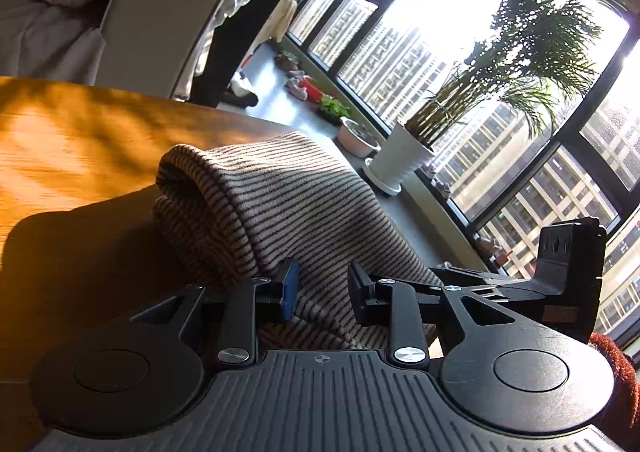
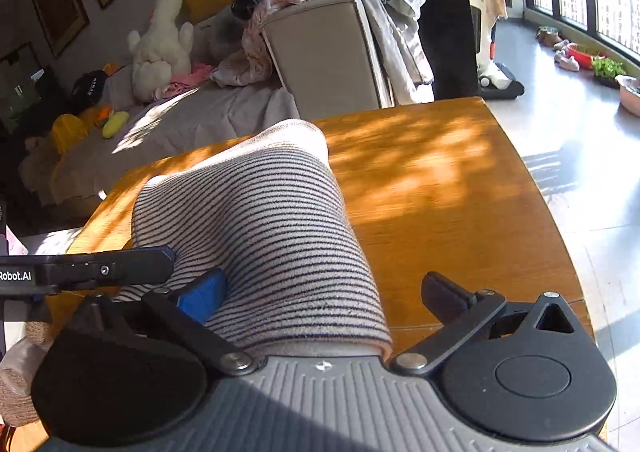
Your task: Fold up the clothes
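A folded beige garment with thin dark stripes (image 1: 280,192) lies in a thick bundle on the orange wooden table (image 1: 60,140). My left gripper (image 1: 324,280) is shut on its near end, cloth pinched between the blue pad and the black finger. In the right wrist view the same striped garment (image 2: 260,212) runs away from me over the table (image 2: 440,180). My right gripper (image 2: 320,288) straddles it, wide open: the blue pad sits beside the cloth, and the black finger (image 2: 444,292) stands well apart from it. A black bar of the left gripper (image 2: 88,270) reaches in from the left.
The table's curved far edge drops to a pale tiled floor (image 2: 580,156). Behind it stands a grey chair (image 2: 328,52) heaped with clothes, with a white plush toy (image 2: 160,40) on a couch. A potted palm (image 1: 404,160) stands by the tall windows.
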`<action>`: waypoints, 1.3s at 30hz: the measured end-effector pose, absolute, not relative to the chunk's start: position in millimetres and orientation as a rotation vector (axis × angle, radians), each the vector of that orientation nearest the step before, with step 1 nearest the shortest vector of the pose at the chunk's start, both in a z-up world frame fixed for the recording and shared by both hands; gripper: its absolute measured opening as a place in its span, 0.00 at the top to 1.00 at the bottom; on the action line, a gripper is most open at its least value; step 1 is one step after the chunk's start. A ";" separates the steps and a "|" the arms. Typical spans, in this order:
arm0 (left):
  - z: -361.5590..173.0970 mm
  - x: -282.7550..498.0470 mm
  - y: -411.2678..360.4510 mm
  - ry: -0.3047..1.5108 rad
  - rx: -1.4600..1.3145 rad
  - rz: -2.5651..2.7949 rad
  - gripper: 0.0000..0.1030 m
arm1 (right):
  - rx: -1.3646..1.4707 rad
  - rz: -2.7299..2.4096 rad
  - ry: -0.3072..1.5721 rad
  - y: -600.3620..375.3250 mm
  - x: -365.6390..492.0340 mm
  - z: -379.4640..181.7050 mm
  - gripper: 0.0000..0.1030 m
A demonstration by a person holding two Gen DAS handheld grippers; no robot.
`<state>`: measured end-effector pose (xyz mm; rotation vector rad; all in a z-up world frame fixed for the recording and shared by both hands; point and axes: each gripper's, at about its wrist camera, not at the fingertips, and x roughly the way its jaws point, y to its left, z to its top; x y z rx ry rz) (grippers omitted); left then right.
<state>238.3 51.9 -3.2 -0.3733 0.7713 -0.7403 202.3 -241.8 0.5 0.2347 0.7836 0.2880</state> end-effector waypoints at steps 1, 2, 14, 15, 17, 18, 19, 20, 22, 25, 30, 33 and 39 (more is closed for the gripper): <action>-3.1 238.4 51.8 0.771 -0.372 -0.740 0.70 | 0.263 0.314 0.805 -242.7 200.3 -4.4 0.00; -3.1 238.6 51.7 0.771 -0.372 -0.740 0.70 | 0.268 0.334 0.802 -242.1 197.0 -6.4 0.00; -4.1 237.7 56.4 0.771 -0.381 -0.730 0.70 | 0.177 0.433 0.629 -227.4 142.3 20.0 0.31; -4.2 237.8 56.3 0.771 -0.382 -0.733 0.70 | 0.185 0.435 0.629 -230.3 142.7 20.5 0.31; -4.2 237.8 54.8 0.770 -0.381 -0.738 0.70 | 0.185 0.381 0.644 -237.3 148.0 18.4 0.31; -4.1 237.7 54.2 0.769 -0.379 -0.739 0.70 | 0.193 0.364 0.652 -240.1 151.4 14.9 0.28; -3.9 237.6 53.7 0.768 -0.375 -0.737 0.70 | 0.202 0.349 0.660 -242.9 154.9 11.4 0.19; -3.7 237.4 53.2 0.766 -0.372 -0.735 0.70 | 0.220 0.343 0.661 -244.7 158.6 7.9 0.12; -4.0 237.6 53.9 0.767 -0.373 -0.735 0.70 | 0.247 0.345 0.662 -245.2 164.6 1.9 0.11; -3.7 237.7 55.4 0.770 -0.373 -0.729 0.70 | 0.271 0.399 0.653 -237.0 168.0 -0.6 0.26; -2.2 234.5 59.7 0.768 -0.367 -0.716 0.70 | 0.283 0.489 0.584 -237.7 151.5 23.6 0.43; -4.4 233.7 59.3 0.768 -0.383 -0.728 0.70 | 0.177 0.441 0.661 -236.3 151.0 22.8 0.44; 2.5 224.3 44.0 0.732 -0.277 -0.704 0.70 | 0.138 0.434 0.665 -246.5 159.5 39.8 0.41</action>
